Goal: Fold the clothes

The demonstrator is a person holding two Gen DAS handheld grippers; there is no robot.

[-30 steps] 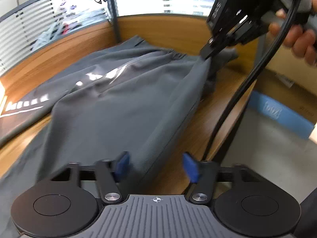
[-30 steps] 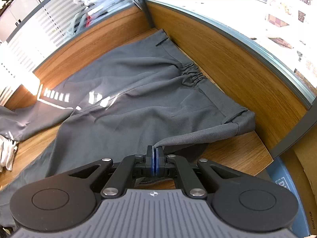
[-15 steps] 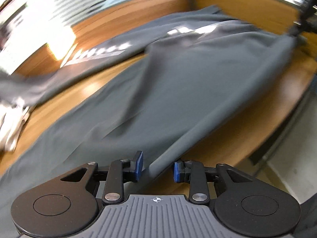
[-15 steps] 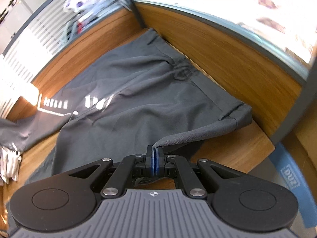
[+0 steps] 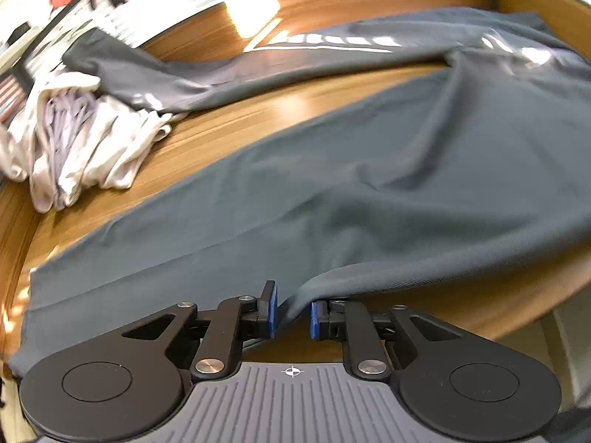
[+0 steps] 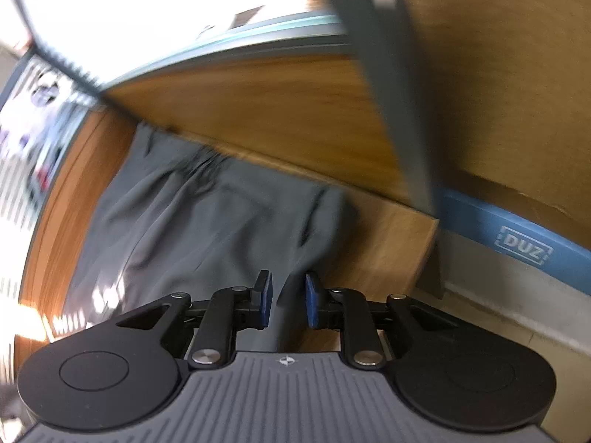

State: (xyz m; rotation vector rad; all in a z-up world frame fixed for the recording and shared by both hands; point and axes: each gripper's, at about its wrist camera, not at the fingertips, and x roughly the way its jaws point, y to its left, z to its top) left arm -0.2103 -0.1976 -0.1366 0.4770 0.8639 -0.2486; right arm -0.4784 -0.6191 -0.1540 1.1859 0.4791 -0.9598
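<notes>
Dark grey trousers (image 5: 369, 184) lie spread over the wooden table (image 5: 221, 129), their leg running out to the lower left. The left gripper (image 5: 293, 312) sits at the leg's near edge. Its jaws are closing, and a raised fold of the fabric stands between the blue pads (image 5: 271, 310) with a gap still showing on the left side. In the blurred right wrist view the trousers' waist end (image 6: 207, 229) lies near the table corner. The right gripper (image 6: 289, 304) is just over it. Its jaws are opening, with a strip of grey fabric loose between the parted pads.
A crumpled pile of white clothes (image 5: 74, 136) lies at the table's left end. A wooden partition (image 6: 277, 110) with glass above borders the far side. Past the table corner (image 6: 391, 236) stand a cardboard box (image 6: 498, 92) and a blue strip marked DUZ (image 6: 524, 251).
The left gripper slid left along the trouser leg's edge and narrowed its jaws around it. The right gripper rolled, sank toward the table, and its pads parted from the waistband corner they pinched.
</notes>
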